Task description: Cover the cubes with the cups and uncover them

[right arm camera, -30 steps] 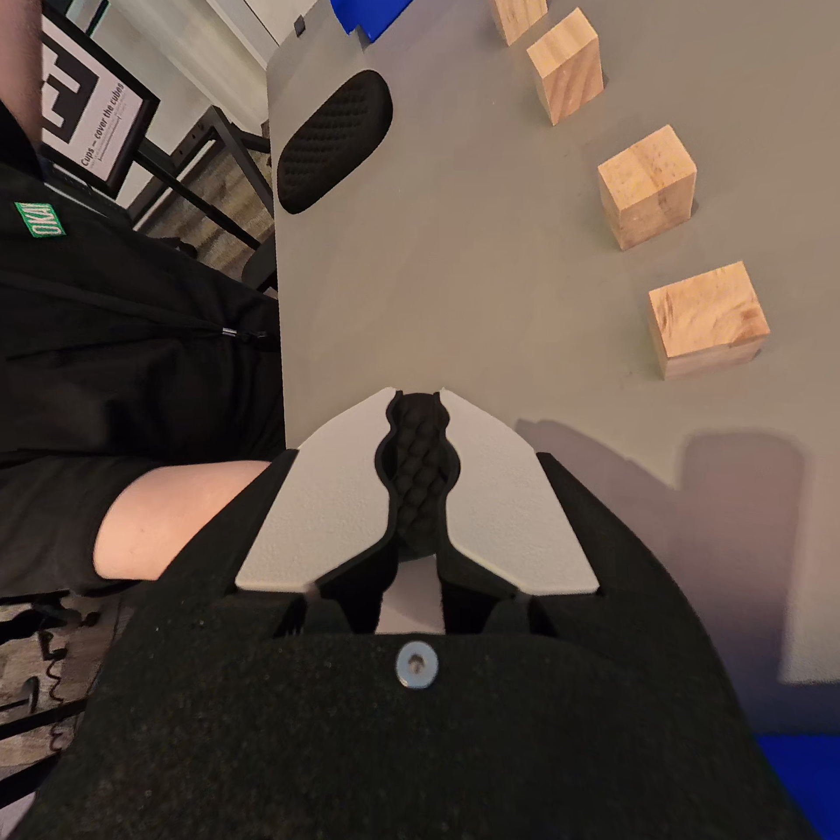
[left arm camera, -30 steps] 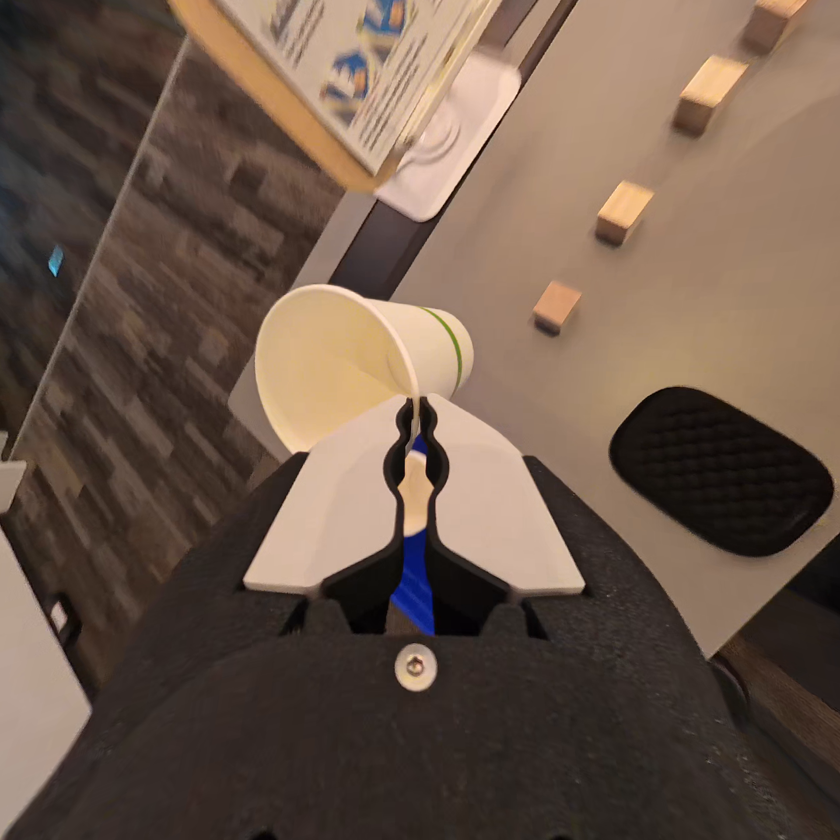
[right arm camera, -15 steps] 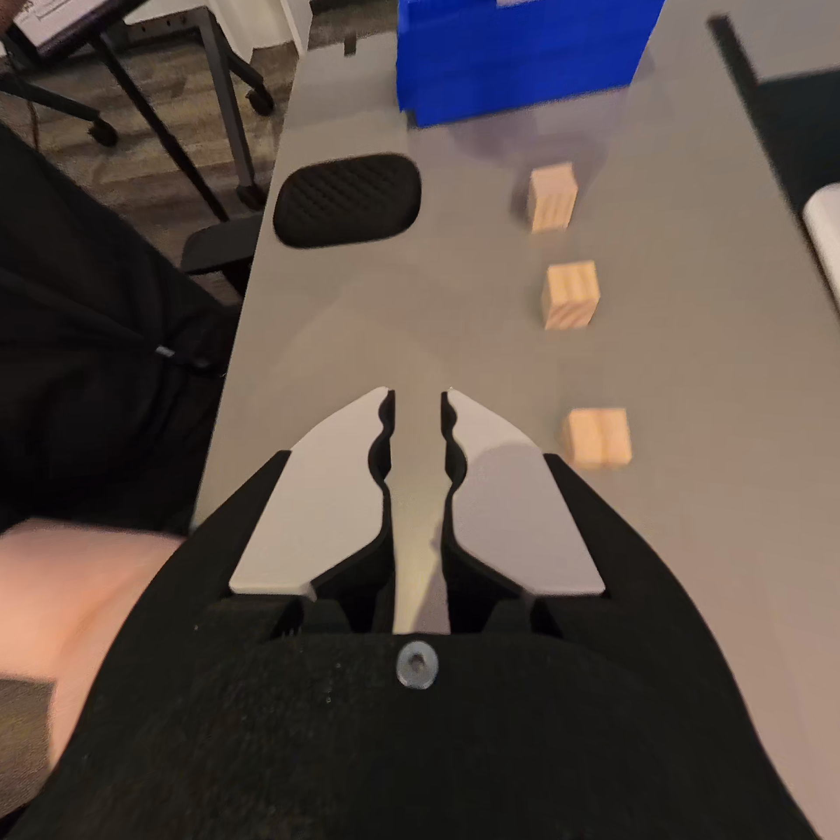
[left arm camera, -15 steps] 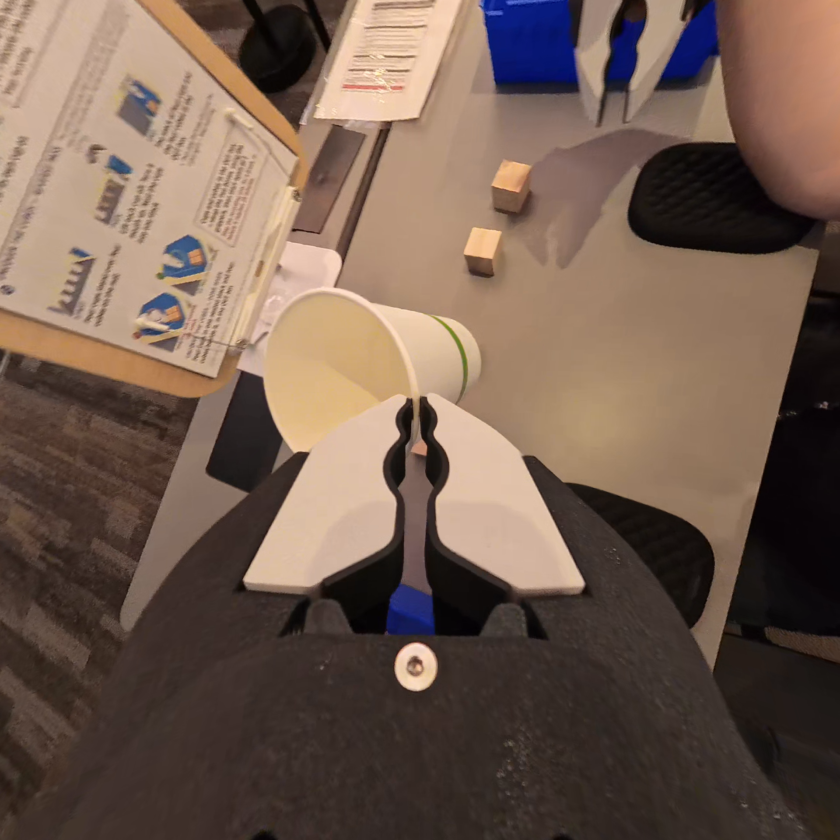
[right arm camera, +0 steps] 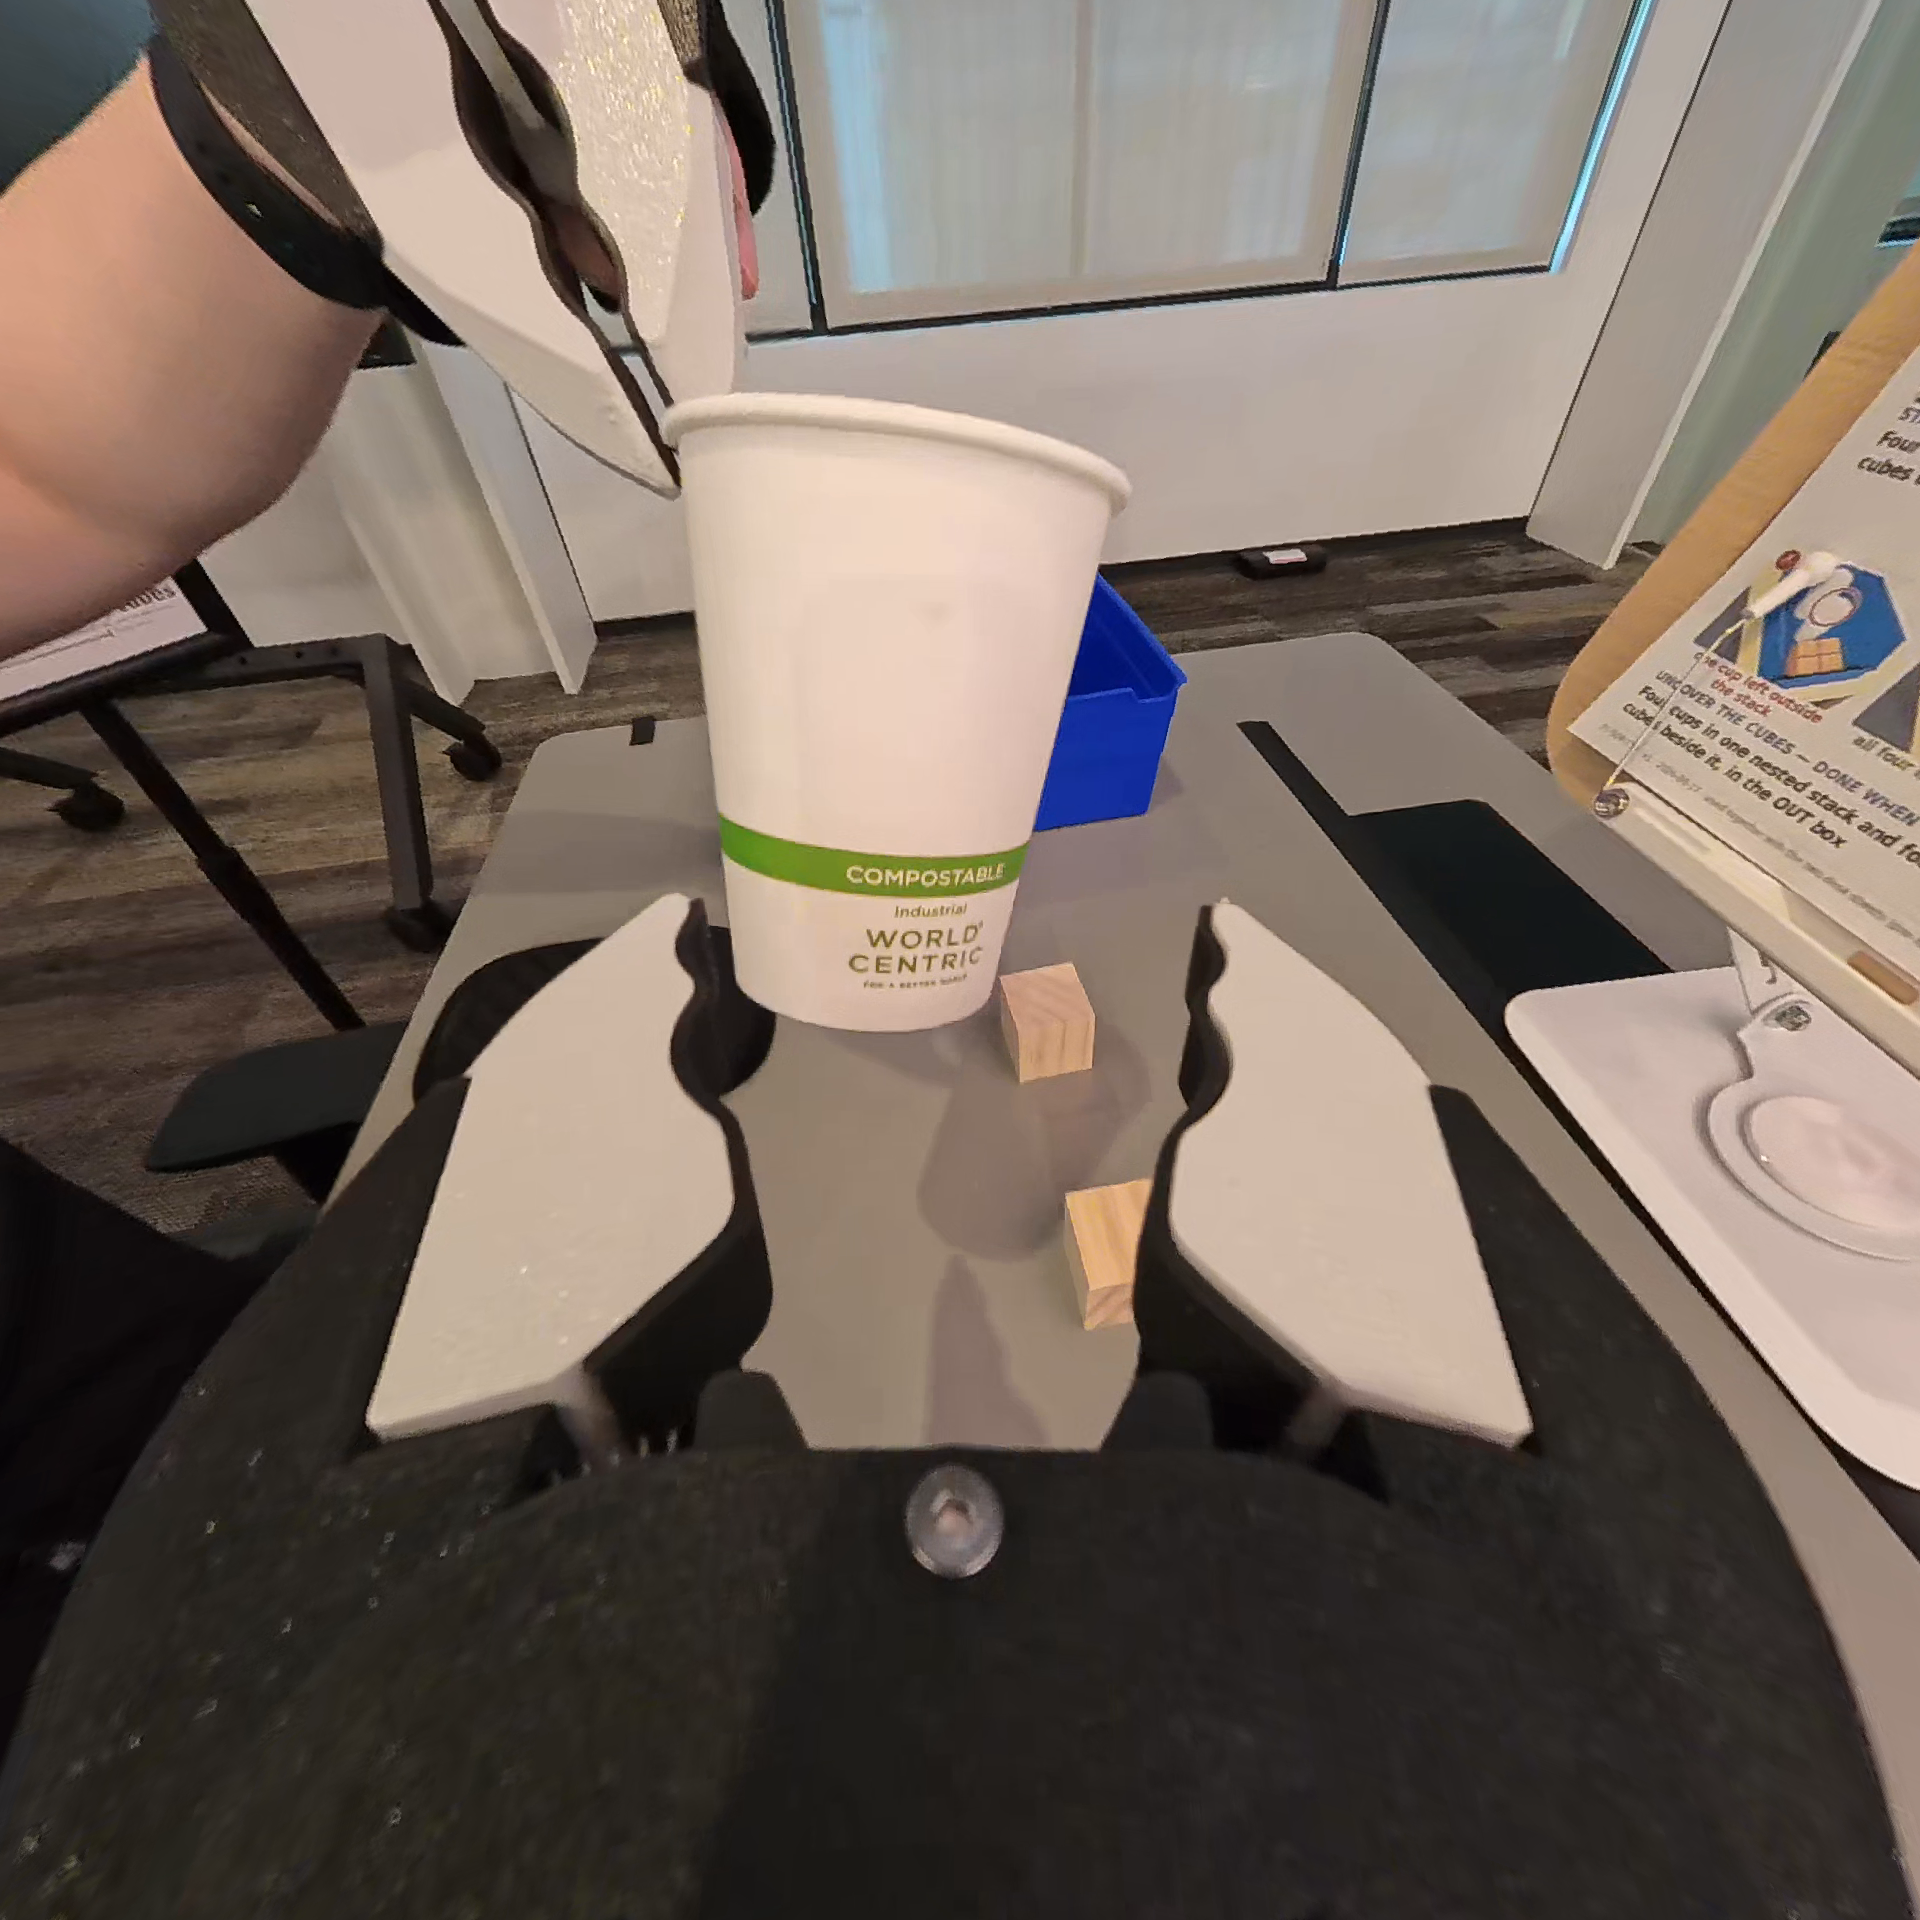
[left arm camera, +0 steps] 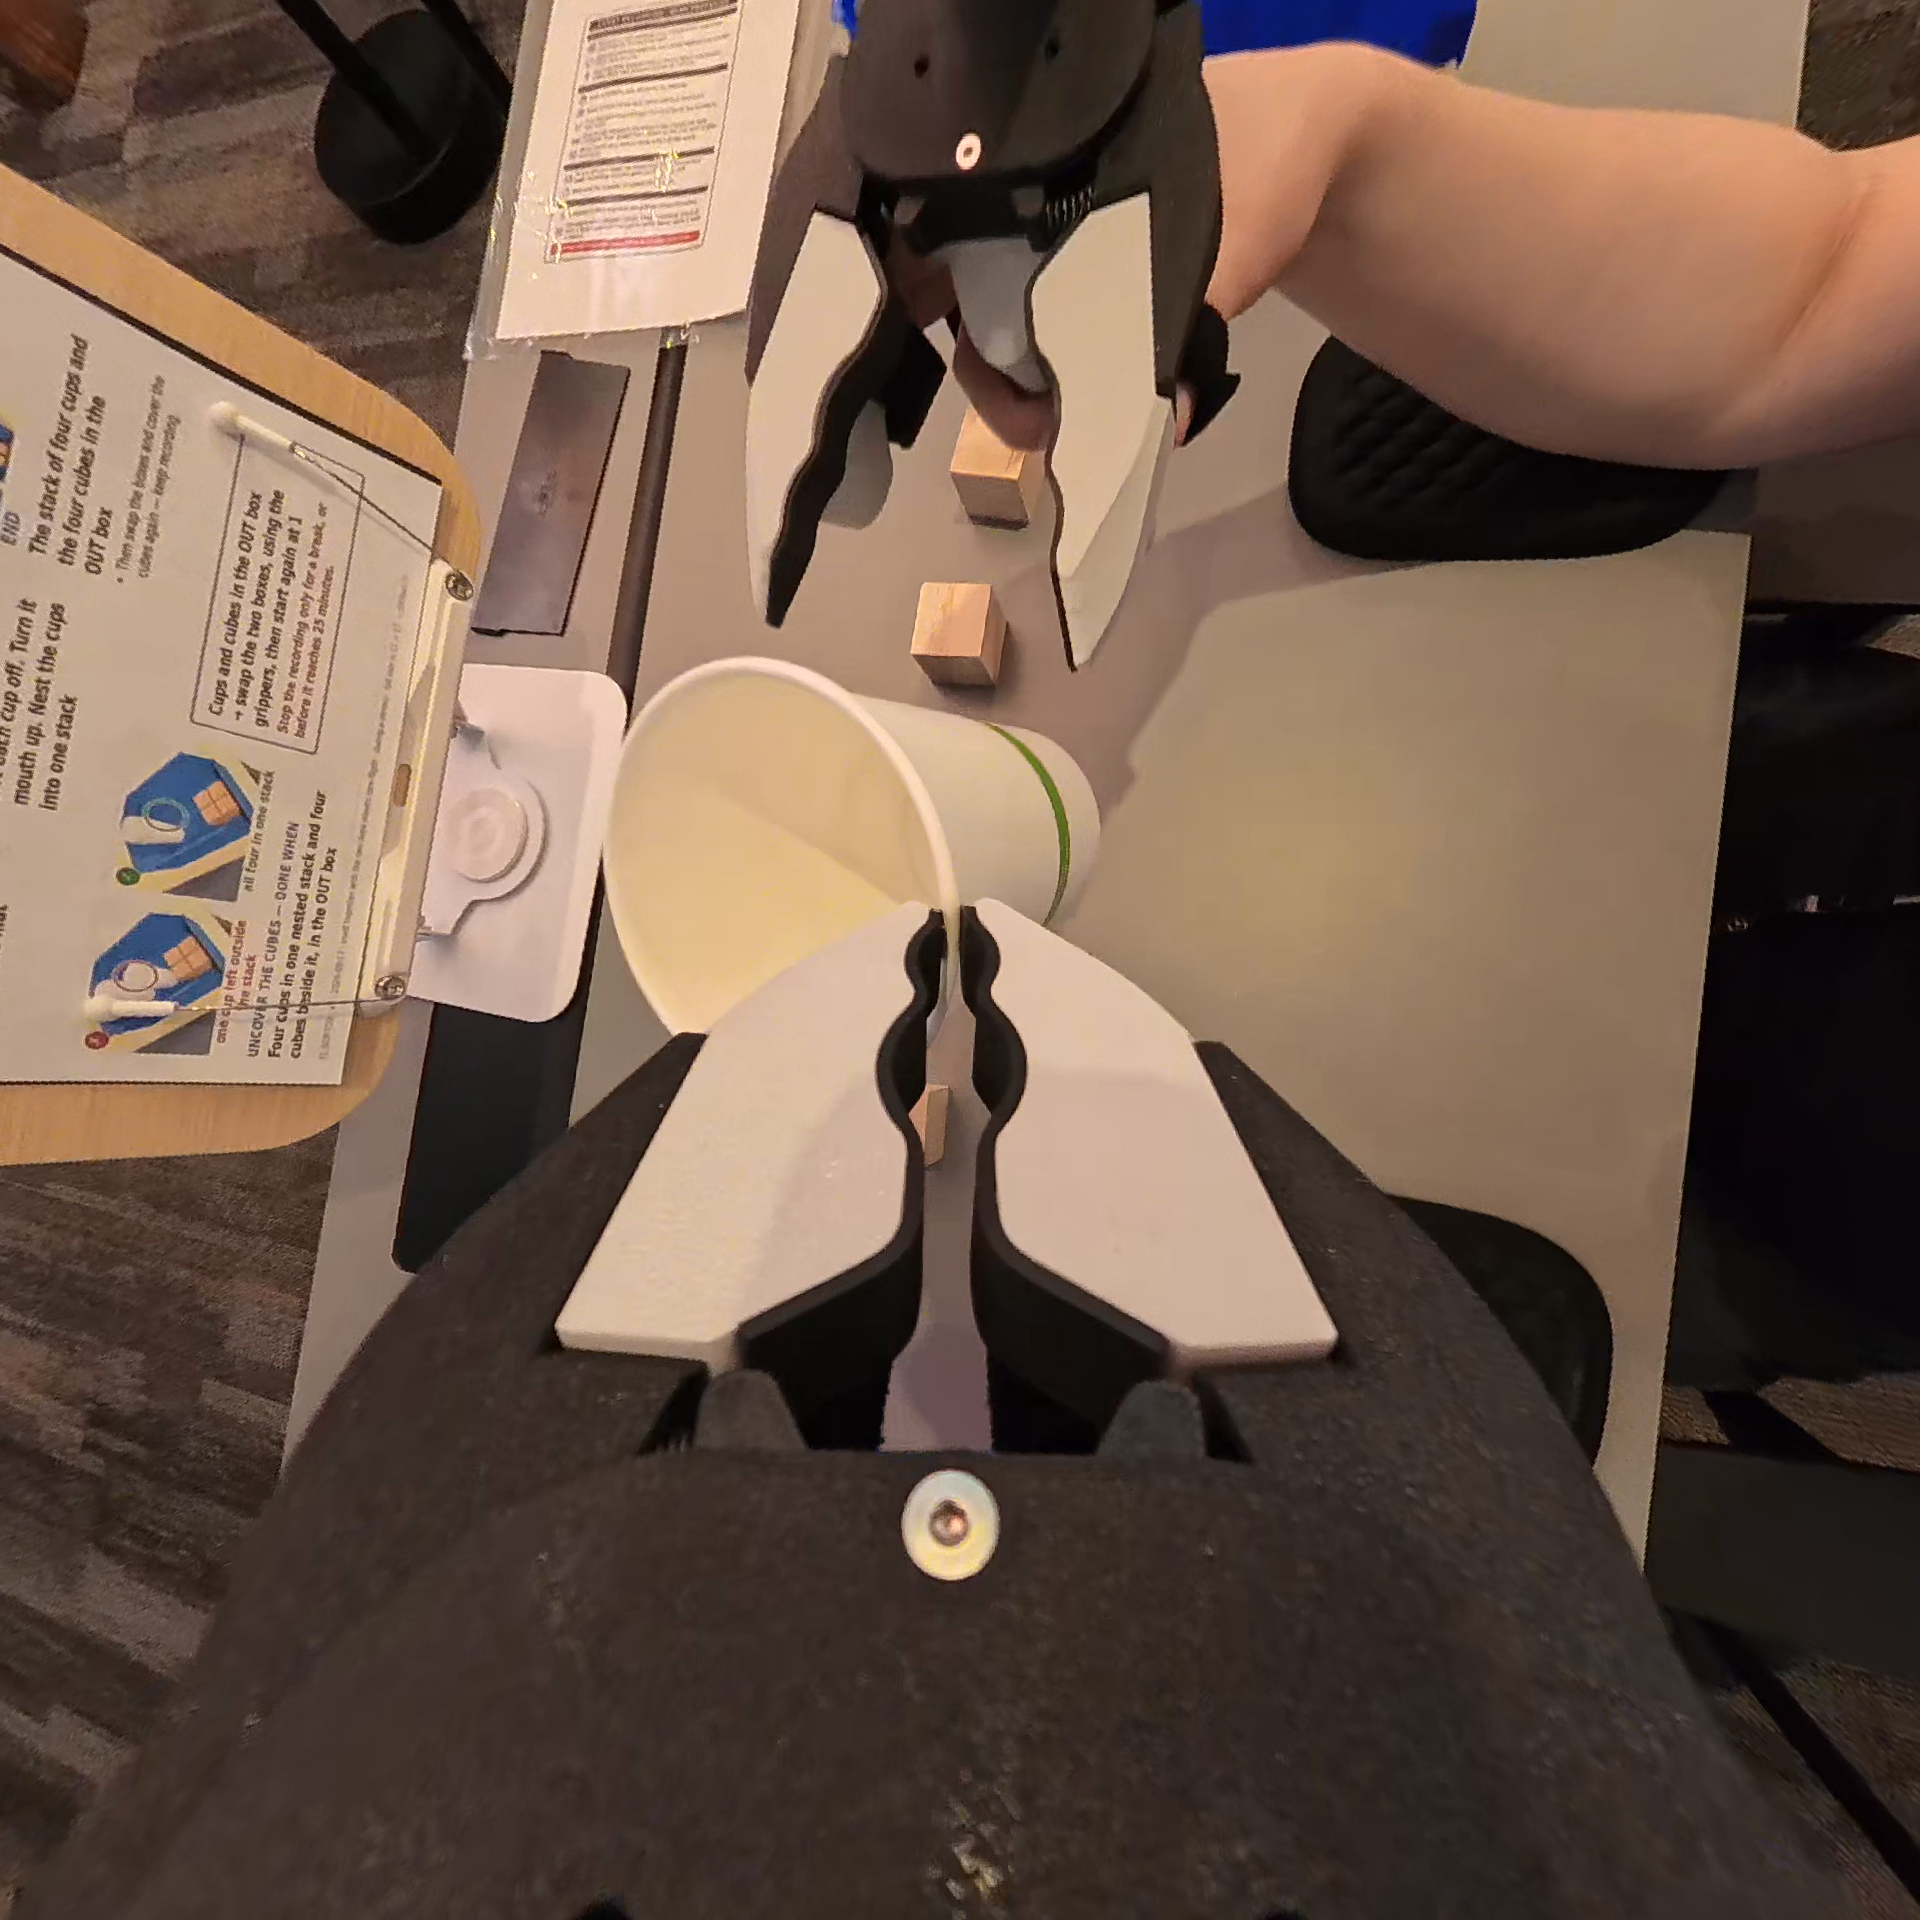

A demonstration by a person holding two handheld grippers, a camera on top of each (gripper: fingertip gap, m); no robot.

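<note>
The paper cup hung mouth-up above the grey table, its rim pinched in our left gripper. Our right gripper faced it, spread wide and empty. We saw two wooden cubes plainly; a third only peeked between the left fingers.

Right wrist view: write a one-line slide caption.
Open right gripper faces an upright white paper cup pinched at its rim by the left gripper, above two wooden cubes on the grey table.
</note>
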